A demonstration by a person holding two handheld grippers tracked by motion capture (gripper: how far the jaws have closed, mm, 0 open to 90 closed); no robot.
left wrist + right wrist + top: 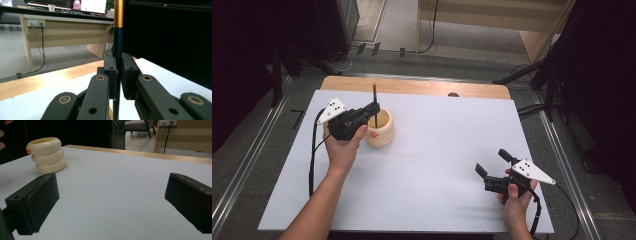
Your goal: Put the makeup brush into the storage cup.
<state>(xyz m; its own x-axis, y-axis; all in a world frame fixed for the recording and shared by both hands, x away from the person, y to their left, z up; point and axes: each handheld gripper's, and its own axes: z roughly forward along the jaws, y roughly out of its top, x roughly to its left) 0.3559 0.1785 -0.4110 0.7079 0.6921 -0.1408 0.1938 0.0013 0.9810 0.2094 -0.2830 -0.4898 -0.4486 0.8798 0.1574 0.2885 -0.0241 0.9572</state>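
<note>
A cream ribbed pot [380,128] stands at the left of the white table sheet [437,150]; the right gripper view has the pot [47,155] at its far left. My left gripper [373,111] is shut on a thin dark pencil [375,102] that stands upright over the pot's mouth. In the left gripper view the pencil [118,37], dark blue with a gold top, is pinched between the pads [111,72]. My right gripper [493,162] rests low at the right front, open, with bare sheet between its jaws [112,202].
A small orange tag [373,134] shows on the pot's front. The wooden table edge [412,86] runs along the back. Metal rails [242,165] flank the table, and black stands and cables [542,80] sit behind it.
</note>
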